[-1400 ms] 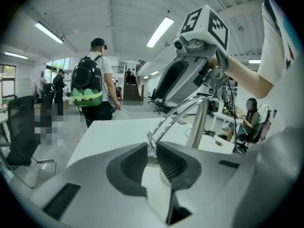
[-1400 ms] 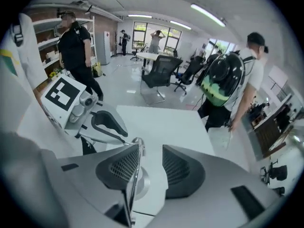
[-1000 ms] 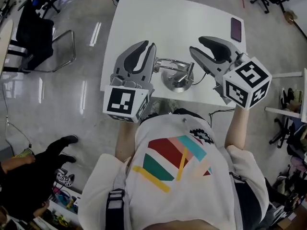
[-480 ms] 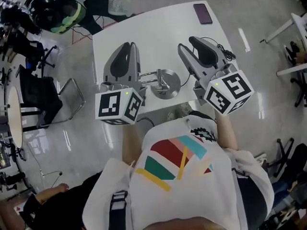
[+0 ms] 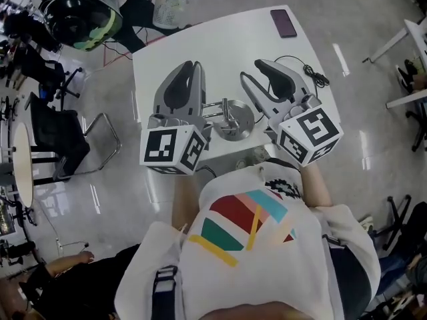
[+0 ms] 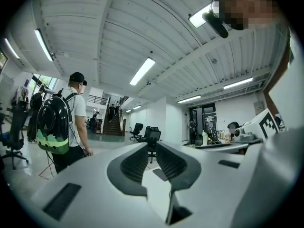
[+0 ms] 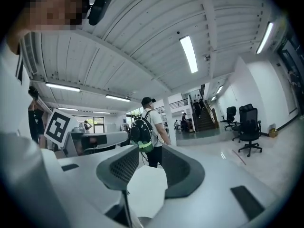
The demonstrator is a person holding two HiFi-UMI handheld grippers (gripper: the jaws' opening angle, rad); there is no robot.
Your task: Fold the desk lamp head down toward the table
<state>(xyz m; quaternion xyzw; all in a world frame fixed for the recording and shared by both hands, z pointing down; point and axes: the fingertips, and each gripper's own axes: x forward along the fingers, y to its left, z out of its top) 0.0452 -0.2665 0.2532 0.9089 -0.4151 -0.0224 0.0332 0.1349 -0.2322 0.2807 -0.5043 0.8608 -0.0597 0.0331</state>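
Observation:
The desk lamp stands on the white table [image 5: 227, 39], its round metal base [image 5: 237, 120] between my two grippers. Its thin metal arm [image 5: 215, 107] runs left from the base and passes under my left gripper, which hides the lamp head. My left gripper [image 5: 194, 65] is held level above the table, left of the base, jaws apart with nothing between them [image 6: 151, 147]. My right gripper [image 5: 257, 71] hovers right of the base, also open and empty [image 7: 151, 152]. Neither gripper view shows the lamp.
A dark phone [image 5: 283, 23] lies at the table's far right corner, and a black cable [image 5: 311, 74] trails near the right edge. A chair [image 5: 67, 145] stands left of the table. A person with a backpack [image 6: 59, 122] stands beyond it.
The head view has swung, so the table now sits turned in the picture. Both grippers shifted across the table and the right one turned. Their jaws stand as before.

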